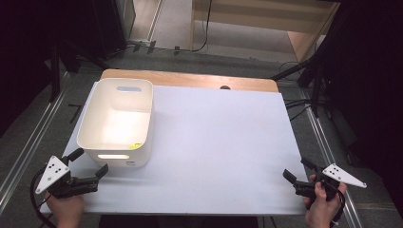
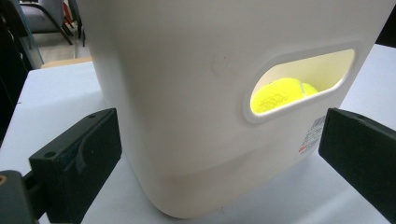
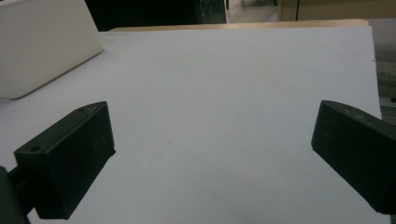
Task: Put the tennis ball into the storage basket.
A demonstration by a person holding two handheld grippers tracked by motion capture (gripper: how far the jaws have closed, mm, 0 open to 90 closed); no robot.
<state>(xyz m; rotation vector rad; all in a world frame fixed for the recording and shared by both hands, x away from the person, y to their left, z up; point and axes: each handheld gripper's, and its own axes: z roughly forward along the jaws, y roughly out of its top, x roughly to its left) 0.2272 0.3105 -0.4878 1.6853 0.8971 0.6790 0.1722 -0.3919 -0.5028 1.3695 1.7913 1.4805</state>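
The bin (image 1: 116,124) is sitting at the worktop's (image 1: 223,142) left, a ball (image 2: 280,93) inside. The left gripper (image 1: 90,173) is facing its near wall, jaws spread and empty, as are the right gripper's (image 1: 297,175). It's probably light, stiff, slick plastic; the handle slot (image 2: 303,79) is offering the surest hold

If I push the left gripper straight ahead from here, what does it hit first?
Most likely the near wall of the white bin: the left gripper, jaws open, points straight at it, by the handle slot showing the tennis ball inside.
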